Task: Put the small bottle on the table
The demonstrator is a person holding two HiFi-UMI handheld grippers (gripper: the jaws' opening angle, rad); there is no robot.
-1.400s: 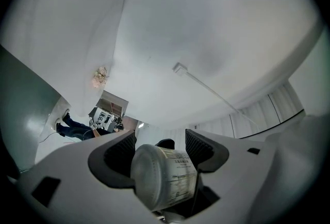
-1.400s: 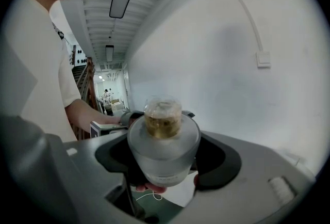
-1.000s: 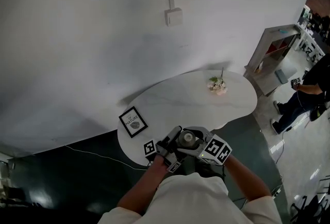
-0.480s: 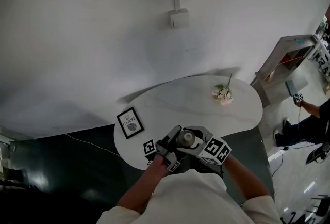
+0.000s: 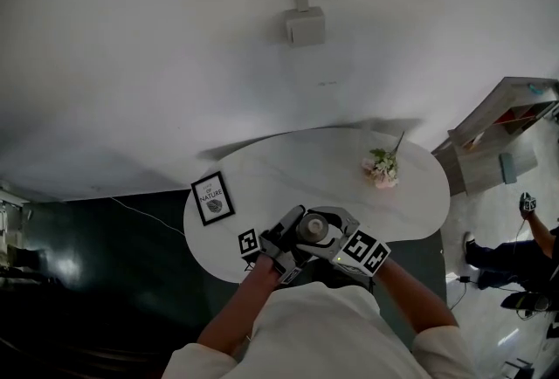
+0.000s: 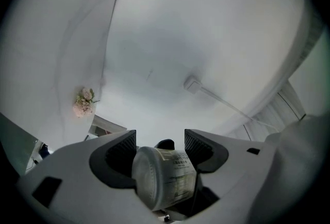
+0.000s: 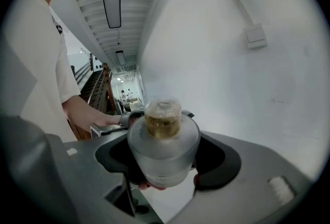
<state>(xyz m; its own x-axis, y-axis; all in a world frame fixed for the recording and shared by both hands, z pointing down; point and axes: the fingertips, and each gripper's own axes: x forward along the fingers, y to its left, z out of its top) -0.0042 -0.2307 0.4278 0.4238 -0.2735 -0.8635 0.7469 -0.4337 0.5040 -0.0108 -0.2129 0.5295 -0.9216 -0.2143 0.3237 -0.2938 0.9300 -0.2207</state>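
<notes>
In the head view a small frosted bottle [image 5: 313, 230] with a round cap is held upright above the near edge of the white table [image 5: 306, 163]. My left gripper [image 5: 294, 229] reaches it from the left and my right gripper [image 5: 327, 223] rings it from the right. The left gripper view has the bottle [image 6: 164, 176] lying between the jaws of the left gripper [image 6: 161, 148], label showing, both pads against it. In the right gripper view the right gripper [image 7: 164, 160] is shut on the bottle [image 7: 163, 153], amber cap uppermost.
A framed picture [image 5: 212, 197] lies at the table's left end. A small bunch of flowers [image 5: 382, 168] stands at its right, also seen as flowers [image 6: 84, 102]. A wall box [image 5: 304, 25] hangs behind. A shelf unit [image 5: 511, 128] and a person [image 5: 515, 268] are at the right.
Both grippers keep the bottle between them in the same pose. The head camera has swung, so the table and wall box sit further right and the shelf has slid toward the edge.
</notes>
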